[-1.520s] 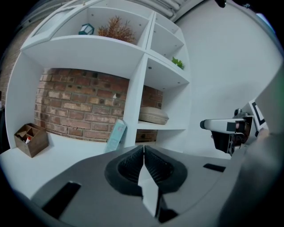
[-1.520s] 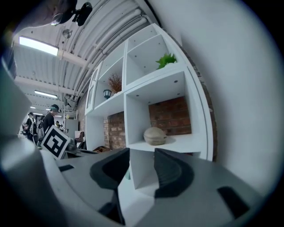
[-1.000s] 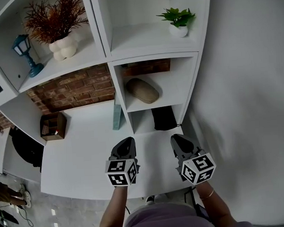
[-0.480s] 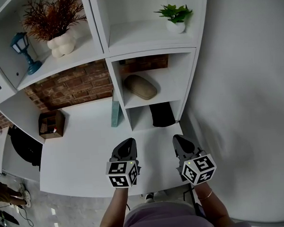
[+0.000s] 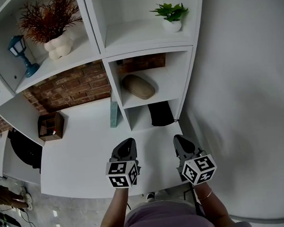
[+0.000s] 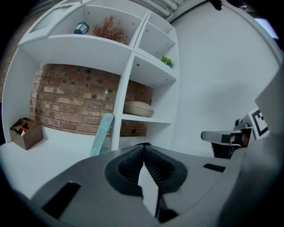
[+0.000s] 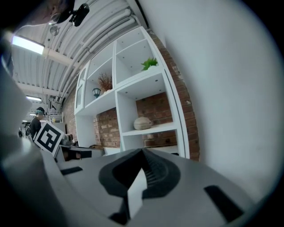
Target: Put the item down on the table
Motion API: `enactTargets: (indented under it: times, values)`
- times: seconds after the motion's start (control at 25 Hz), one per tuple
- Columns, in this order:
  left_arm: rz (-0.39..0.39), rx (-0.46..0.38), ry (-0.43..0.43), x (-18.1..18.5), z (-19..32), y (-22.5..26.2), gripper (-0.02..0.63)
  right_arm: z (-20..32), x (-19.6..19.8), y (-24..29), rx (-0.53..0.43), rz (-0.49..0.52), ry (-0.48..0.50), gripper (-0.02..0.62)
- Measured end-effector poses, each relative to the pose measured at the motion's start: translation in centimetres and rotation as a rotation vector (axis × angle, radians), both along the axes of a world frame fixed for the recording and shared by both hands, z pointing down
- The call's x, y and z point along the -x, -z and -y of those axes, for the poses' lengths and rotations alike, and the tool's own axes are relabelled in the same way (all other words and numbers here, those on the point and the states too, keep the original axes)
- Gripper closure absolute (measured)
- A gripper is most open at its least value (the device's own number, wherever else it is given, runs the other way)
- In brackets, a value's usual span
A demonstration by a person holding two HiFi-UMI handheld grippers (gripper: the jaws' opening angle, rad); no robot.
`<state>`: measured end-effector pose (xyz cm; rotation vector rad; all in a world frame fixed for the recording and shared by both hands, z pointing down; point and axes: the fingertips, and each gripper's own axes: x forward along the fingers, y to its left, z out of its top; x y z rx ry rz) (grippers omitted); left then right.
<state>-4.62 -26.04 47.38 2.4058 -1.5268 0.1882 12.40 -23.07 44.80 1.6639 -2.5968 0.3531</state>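
Presently both sets of fingers are seen clenched on nothing. The left gripper (image 5: 128,140) and right gripper (image 5: 178,137) are held side by side over the near edge of the white surface (image 5: 78,156). Which thing is the task's item cannot be told. A tan rounded item (image 5: 138,86) lies in a cubby of the shelving (image 5: 148,52), well apart from both grippers. Below it, a black thing (image 5: 161,115) is set deep in its cubby, shape unclear. Against a second ago, the shelving is shifted slightly up and left in the head view; the grippers are unmoved.
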Motion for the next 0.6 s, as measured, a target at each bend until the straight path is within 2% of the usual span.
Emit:
enactTargets:
  times: [0.6]
  values:
    - [-0.01,0.014,-0.016,-0.25,0.02,-0.53,0.597,-0.24,0.02,-0.48,0.009,-0.016,-0.018,0.592]
